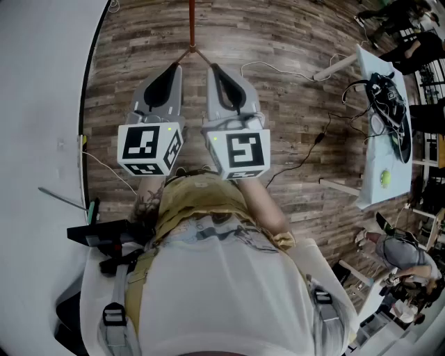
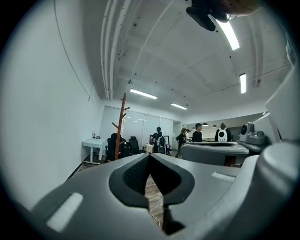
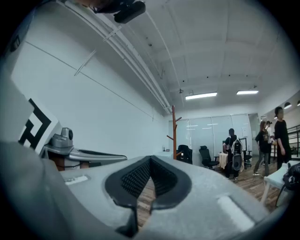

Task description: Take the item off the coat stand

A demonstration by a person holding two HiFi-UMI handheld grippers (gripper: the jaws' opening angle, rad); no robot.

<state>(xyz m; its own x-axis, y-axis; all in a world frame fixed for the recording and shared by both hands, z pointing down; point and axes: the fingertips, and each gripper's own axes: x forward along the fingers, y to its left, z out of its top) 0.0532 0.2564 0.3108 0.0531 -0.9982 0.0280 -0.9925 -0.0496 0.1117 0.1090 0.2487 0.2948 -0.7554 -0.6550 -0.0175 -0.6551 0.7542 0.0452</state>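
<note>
Jaws are pressing together with nothing between them on both tongs. I am holding the left gripper (image 1: 176, 67) and the right gripper (image 1: 213, 68) side by side, tips pointing toward twelve o'clock over the wooden floor (image 1: 285, 132). At twelve o'clock, ahead of the tips, the coat stand (image 1: 191, 21) is showing its reddish pole and splayed feet. In both gripper views it is rising beside the white wall (image 3: 108, 98); whether anything is hanging on its hooks I cannot tell.
</note>
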